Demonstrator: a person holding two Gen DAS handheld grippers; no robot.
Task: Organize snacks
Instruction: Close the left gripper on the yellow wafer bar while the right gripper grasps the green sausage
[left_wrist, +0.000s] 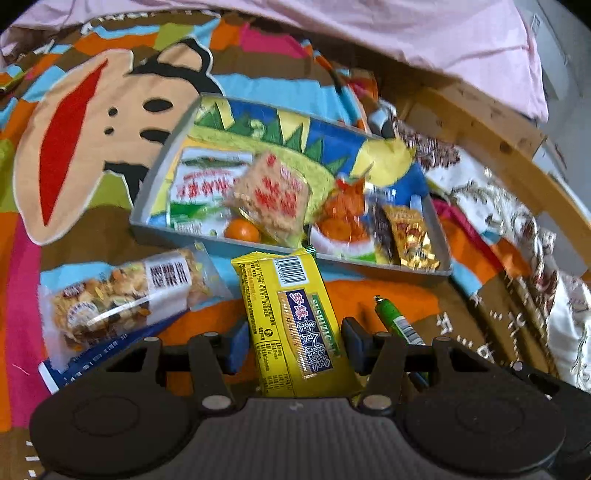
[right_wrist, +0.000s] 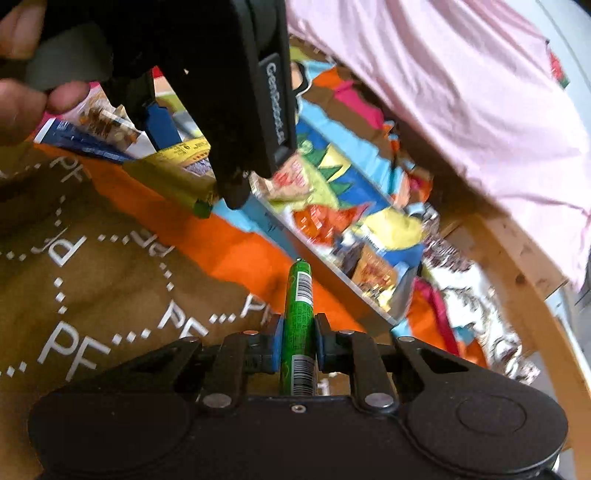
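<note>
Done: several snacks lie in the grey tray (left_wrist: 147, 218).
Left claw (left_wrist: 291, 347): grips the yellow packet (left_wrist: 291, 325).
Right claw (right_wrist: 297, 347): closed on the green stick (right_wrist: 298, 325).
Left: nut bag (left_wrist: 122, 295) outside.

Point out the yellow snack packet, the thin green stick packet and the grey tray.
Yellow foil snack packet (left_wrist: 295, 325), left wrist view, on its blue label.
Thin green stick packet (right_wrist: 298, 314), right wrist view, mid-length.
Grey rectangular tray (left_wrist: 155, 177), left wrist view, left wall.

"SUSHIZICAN" on yellow snack packet (left_wrist: 295, 325); "PF" on brown bedspread (right_wrist: 92, 295).
</note>
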